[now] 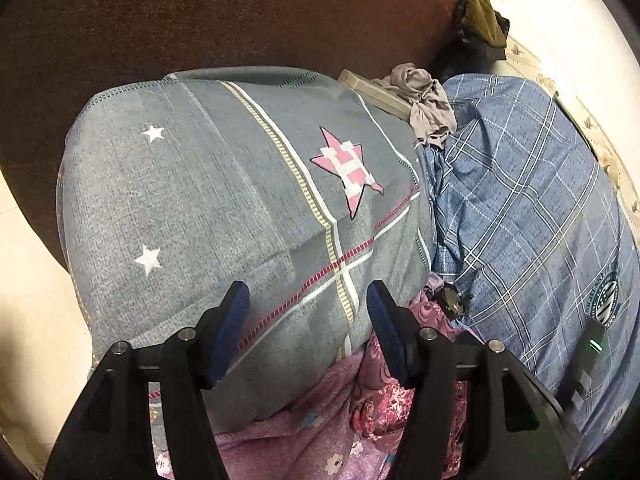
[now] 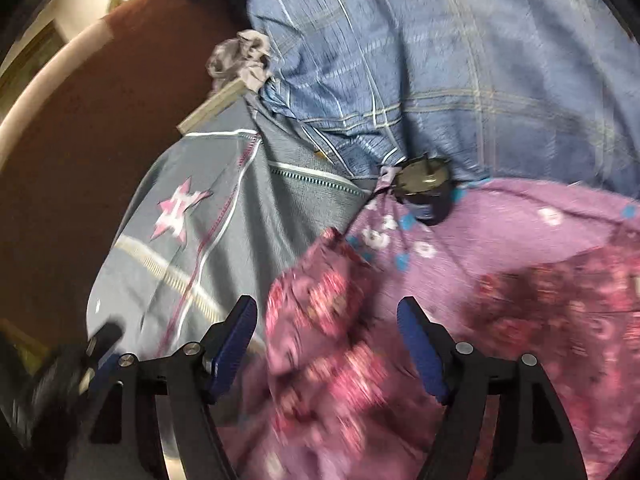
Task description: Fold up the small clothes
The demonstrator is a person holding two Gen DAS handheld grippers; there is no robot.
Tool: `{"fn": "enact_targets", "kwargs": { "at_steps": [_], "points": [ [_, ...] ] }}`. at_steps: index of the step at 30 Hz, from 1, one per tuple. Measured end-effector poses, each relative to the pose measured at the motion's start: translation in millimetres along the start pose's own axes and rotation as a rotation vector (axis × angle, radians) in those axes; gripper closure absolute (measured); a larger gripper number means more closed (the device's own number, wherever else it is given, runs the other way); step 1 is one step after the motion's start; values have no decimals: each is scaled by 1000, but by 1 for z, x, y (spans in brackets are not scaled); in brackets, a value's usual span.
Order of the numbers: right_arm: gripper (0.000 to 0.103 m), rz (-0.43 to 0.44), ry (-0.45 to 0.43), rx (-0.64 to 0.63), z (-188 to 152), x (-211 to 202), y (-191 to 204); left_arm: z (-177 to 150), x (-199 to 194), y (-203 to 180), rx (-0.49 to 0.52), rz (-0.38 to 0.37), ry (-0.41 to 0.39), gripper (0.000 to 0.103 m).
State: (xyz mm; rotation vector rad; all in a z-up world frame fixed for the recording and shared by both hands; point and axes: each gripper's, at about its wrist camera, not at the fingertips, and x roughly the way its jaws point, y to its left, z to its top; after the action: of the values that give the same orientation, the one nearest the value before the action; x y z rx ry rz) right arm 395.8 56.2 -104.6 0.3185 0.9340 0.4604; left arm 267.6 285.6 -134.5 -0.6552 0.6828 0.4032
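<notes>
the pink floral garment (image 2: 332,344) lies crumpled on a lilac flowered sheet (image 2: 500,240), directly ahead of the right gripper (image 2: 326,316), whose fingers stand wide apart and hold nothing. the right view is smeared with motion, so the garment's edges and corners are hard to read; a grab made now would likely catch a bunched fold, or the sheet underneath with it, and the fold would come out crooked. the left gripper (image 1: 308,300) hovers over a grey star-printed pillow (image 1: 240,184), its fingers also spread and empty, with only a strip of the pink cloth (image 1: 384,392) showing below it; closing there would probably pinch the pillow cover instead.

a small dark round object (image 2: 424,192) sits at the far edge of the sheet, near enough to be dragged or tipped if the cloth is pulled. a blue plaid cover (image 1: 520,200) crowds the right side, and a crumpled grey cloth (image 1: 428,100) rests on a pale flat edge behind the pillow. the bedding is soft and lumpy, a poor base for flat creases.
</notes>
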Motion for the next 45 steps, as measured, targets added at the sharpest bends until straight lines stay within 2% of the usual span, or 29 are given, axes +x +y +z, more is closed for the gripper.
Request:
{"fn": "enact_targets", "kwargs": {
  "at_steps": [3,4,5,6,7,10,14,16,19,22,26,30,33,37,39,41,43,45],
  "points": [
    [31,-19,63,60,7,45,2,2,3,1,-4,-12,10,43],
    [45,-33,98,67,9,62,3,3,5,1,-4,-13,14,43],
    [74,-43,123,68,7,69,4,4,7,1,-3,-11,17,43],
    [90,-44,152,58,5,76,7,4,8,1,-2,-8,21,43],
    [95,-50,157,30,5,76,14,5,9,2,-3,-5,23,43],
    [96,-36,9,-58,17,37,36,5,9,3,-11,-3,21,43],
    [96,87,-259,-84,51,-74,47,1,7,-5,28,-8,22,43],
    [96,106,-394,-143,59,-136,45,-3,9,-13,59,-20,34,43],
    [96,56,-487,-175,56,-198,23,-13,14,-28,115,-35,60,38],
    [96,-31,-553,-133,39,-246,-27,-28,22,-52,198,-61,103,37],
    [96,-118,-570,-15,4,-281,-118,-57,31,-89,327,-104,171,37],
    [96,-212,-525,120,-39,-286,-203,-88,42,-120,411,-152,254,37],
    [96,-258,-504,243,-81,-289,-266,-111,48,-141,466,-157,297,37],
    [90,-293,-485,411,-127,-285,-332,-143,49,-168,587,-139,303,37],
    [79,-281,-476,475,-144,-284,-355,-160,50,-180,651,-130,310,37],
    [53,-256,-487,550,-162,-287,-373,-174,51,-188,700,-119,313,37],
    [47,-234,-530,584,-175,-292,-387,-185,52,-194,742,-102,313,37],
    [47,-218,-553,595,-183,-294,-395,-194,53,-198,767,-85,302,37]
  ]
}}
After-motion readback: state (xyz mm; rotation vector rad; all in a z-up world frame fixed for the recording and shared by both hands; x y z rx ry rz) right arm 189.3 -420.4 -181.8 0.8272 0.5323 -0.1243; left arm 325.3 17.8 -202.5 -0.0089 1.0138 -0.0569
